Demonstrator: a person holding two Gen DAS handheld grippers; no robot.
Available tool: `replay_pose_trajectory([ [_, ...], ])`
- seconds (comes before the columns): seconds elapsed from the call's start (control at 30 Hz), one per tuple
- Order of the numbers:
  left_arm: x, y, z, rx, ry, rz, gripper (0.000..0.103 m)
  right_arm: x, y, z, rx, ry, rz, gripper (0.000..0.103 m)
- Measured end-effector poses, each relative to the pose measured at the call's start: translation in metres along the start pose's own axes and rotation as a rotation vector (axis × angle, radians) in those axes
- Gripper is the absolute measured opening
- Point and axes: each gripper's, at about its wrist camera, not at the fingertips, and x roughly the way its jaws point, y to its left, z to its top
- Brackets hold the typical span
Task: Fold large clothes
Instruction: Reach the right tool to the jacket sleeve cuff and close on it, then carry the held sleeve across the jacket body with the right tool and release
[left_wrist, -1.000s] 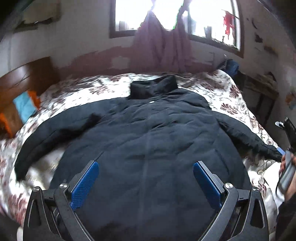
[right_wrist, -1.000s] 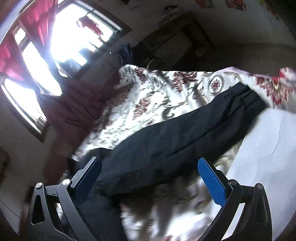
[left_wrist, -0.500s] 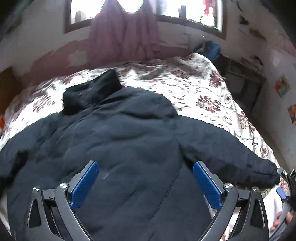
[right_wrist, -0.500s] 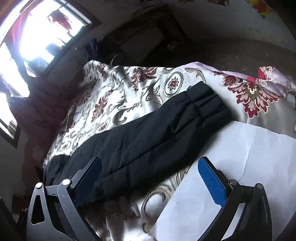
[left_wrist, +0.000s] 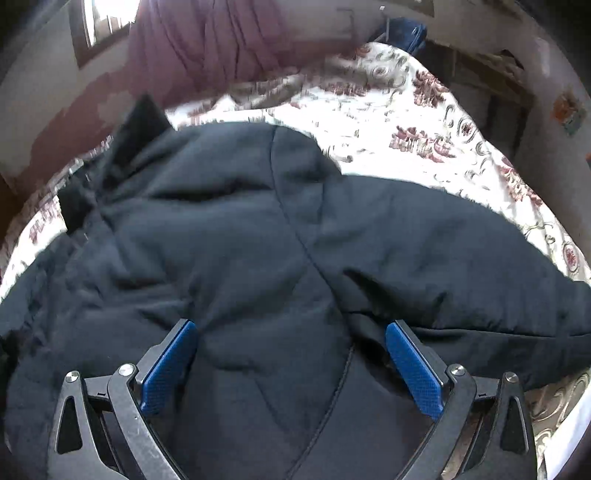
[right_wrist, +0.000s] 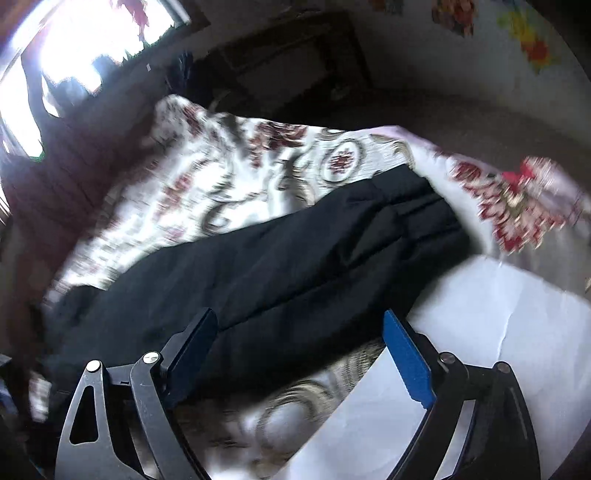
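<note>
Bed (left_wrist: 424, 122) with a flowered cover carries the dark padded jacket (left_wrist: 240, 240), spread flat with its sleeve (right_wrist: 314, 251) stretched to the side; it looks soft, bulky and a little slippery. Best hold is probably the cuff (right_wrist: 417, 199), where the thick cloth bunches. The left gripper (left_wrist: 290, 360) hovers with jaws released over the body, and the right gripper (right_wrist: 299, 354) jaws, just closing a little, straddle the sleeve without pinching it.

**Changes: both grippers nearer the coat**

Left gripper (left_wrist: 290, 363): has swung across the dark padded winter coat (left_wrist: 229, 258) toward its outstretched sleeve (right_wrist: 295, 266), and lower.

Right gripper (right_wrist: 299, 354): has closed in over that sleeve; jaws have just been narrowing, sleeve edge between them, not pinched.
</note>
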Motion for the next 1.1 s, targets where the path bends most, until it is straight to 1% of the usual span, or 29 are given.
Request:
replay_pose_trajectory([
  [0.07,0.001,0.004,-0.003,-0.017,-0.015,-0.022,0.103,0.008,0.003,0.0,-0.023,-0.002,-0.033,0.087],
  [0.1,0.001,0.005,-0.005,-0.017,-0.021,-0.025,0.103,0.01,0.004,0.0,-0.029,-0.002,-0.035,0.084],
  [0.13,0.003,0.005,-0.006,-0.015,-0.021,-0.023,0.103,0.012,0.004,0.001,-0.031,0.0,-0.037,0.075],
  [0.17,0.004,0.004,-0.007,-0.01,-0.015,-0.017,0.103,0.011,0.004,0.002,-0.029,-0.005,-0.035,0.07],
  [0.2,0.008,0.001,-0.006,0.001,-0.004,-0.002,0.103,0.011,0.003,0.003,-0.026,-0.015,-0.026,0.057],
  [0.23,0.012,-0.003,-0.006,0.018,0.007,0.019,0.103,0.01,0.002,0.003,-0.02,-0.015,-0.015,0.037],
  [0.27,0.015,-0.007,-0.006,0.034,0.018,0.039,0.103,0.012,-0.001,0.005,-0.001,0.002,0.016,0.03],
  [0.33,0.017,-0.009,-0.005,0.043,0.02,0.05,0.103,0.012,0.001,0.003,-0.009,0.003,0.036,0.022],
  [0.37,0.016,-0.008,-0.005,0.039,0.015,0.044,0.103,0.011,0.003,0.003,-0.03,-0.006,0.032,0.02],
  [0.43,0.011,-0.001,-0.005,0.007,-0.005,-0.003,0.103,0.005,0.009,0.005,-0.054,-0.033,0.04,0.013],
  [0.47,0.009,0.001,-0.005,-0.003,-0.01,-0.021,0.103,0.0,0.01,0.009,-0.058,-0.06,0.059,0.011],
  [0.53,0.001,0.01,-0.005,-0.023,-0.006,-0.079,0.103,-0.013,0.014,0.016,-0.06,-0.118,0.089,0.009],
  [0.57,-0.001,0.011,-0.006,-0.02,-0.001,-0.09,0.103,-0.022,0.017,0.018,-0.06,-0.149,0.109,0.009],
  [0.67,-0.021,0.016,-0.012,0.039,0.023,-0.079,0.103,-0.053,0.033,0.021,-0.081,-0.244,0.177,0.008],
  [0.73,-0.039,0.026,-0.019,0.064,0.025,-0.085,0.103,-0.08,0.057,0.017,-0.144,-0.329,0.234,0.008],
  [0.77,-0.045,0.03,-0.021,0.065,0.022,-0.086,0.103,-0.089,0.068,0.017,-0.176,-0.361,0.245,0.008],
  [0.83,-0.066,0.05,-0.03,0.044,0.017,-0.091,0.103,-0.121,0.102,0.001,-0.299,-0.469,0.286,0.008],
  [0.87,-0.073,0.06,-0.033,0.026,0.016,-0.093,0.103,-0.133,0.12,-0.009,-0.36,-0.503,0.307,0.008],
  [0.9,-0.085,0.078,-0.038,-0.005,0.015,-0.092,0.103,-0.144,0.136,-0.019,-0.416,-0.526,0.327,0.007],
  [0.93,-0.09,0.089,-0.041,-0.02,0.018,-0.086,0.103,-0.151,0.15,-0.027,-0.462,-0.542,0.342,0.007],
  [0.97,-0.098,0.104,-0.044,-0.035,0.026,-0.061,0.103,-0.163,0.173,-0.047,-0.558,-0.567,0.375,0.007],
  [1.03,-0.11,0.131,-0.052,-0.05,0.025,-0.002,0.103,-0.176,0.204,-0.08,-0.705,-0.585,0.408,0.007],
  [1.07,-0.118,0.145,-0.057,-0.061,0.019,0.018,0.103,-0.181,0.226,-0.107,-0.828,-0.584,0.432,0.007],
  [1.1,-0.123,0.155,-0.06,-0.073,0.015,0.026,0.103,-0.184,0.238,-0.124,-0.901,-0.583,0.445,0.007],
])
